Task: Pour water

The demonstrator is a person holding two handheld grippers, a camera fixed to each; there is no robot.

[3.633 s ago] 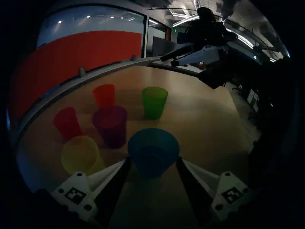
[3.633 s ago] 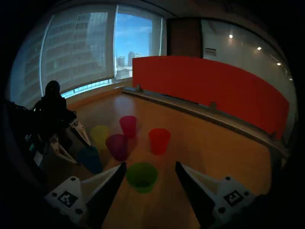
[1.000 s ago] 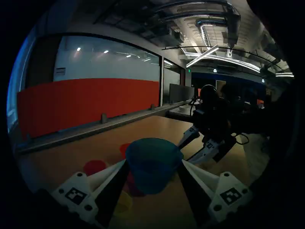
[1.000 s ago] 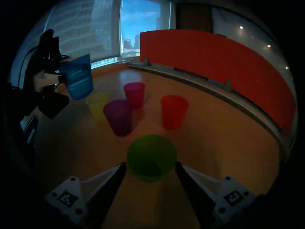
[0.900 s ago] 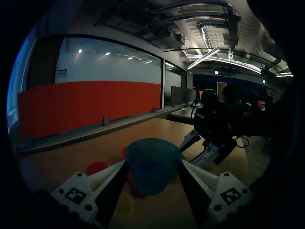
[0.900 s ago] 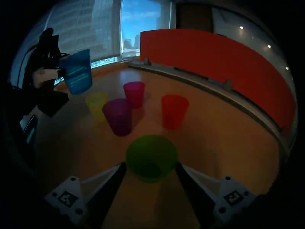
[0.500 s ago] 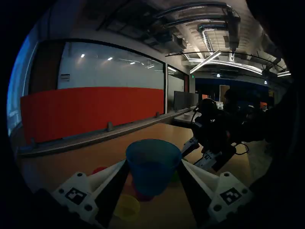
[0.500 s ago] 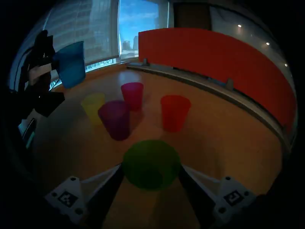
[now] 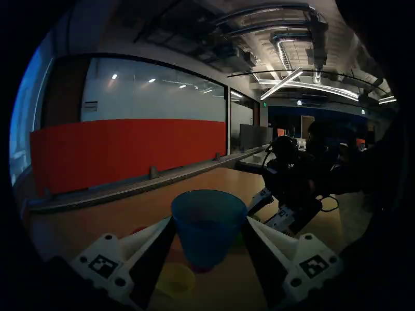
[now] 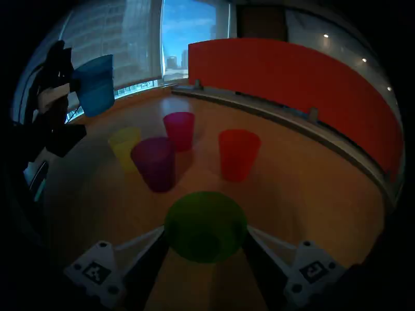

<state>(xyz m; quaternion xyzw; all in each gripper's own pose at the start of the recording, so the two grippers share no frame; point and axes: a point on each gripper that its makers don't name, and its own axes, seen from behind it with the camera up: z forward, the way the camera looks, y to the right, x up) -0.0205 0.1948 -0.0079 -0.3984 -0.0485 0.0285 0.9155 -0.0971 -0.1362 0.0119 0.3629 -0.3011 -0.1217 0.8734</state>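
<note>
One wide wooden surface [image 10: 316, 202] runs along a long red partition [image 10: 290, 78]. The left gripper [image 9: 207, 222] pinches the blue cup [image 9: 209, 230], a finger against each side, and holds it upright in the air above the surface. The right gripper [image 10: 206, 230] is pressed onto the green cup [image 10: 206, 223] from both sides, low over the wood; I cannot tell whether the cup touches it. Beyond the green cup stand a purple cup [image 10: 154, 161], an orange-red cup [image 10: 237, 154] apart to its right, a magenta cup [image 10: 179, 129] close behind, and a yellow cup [image 10: 122, 146] just beside its left.
</note>
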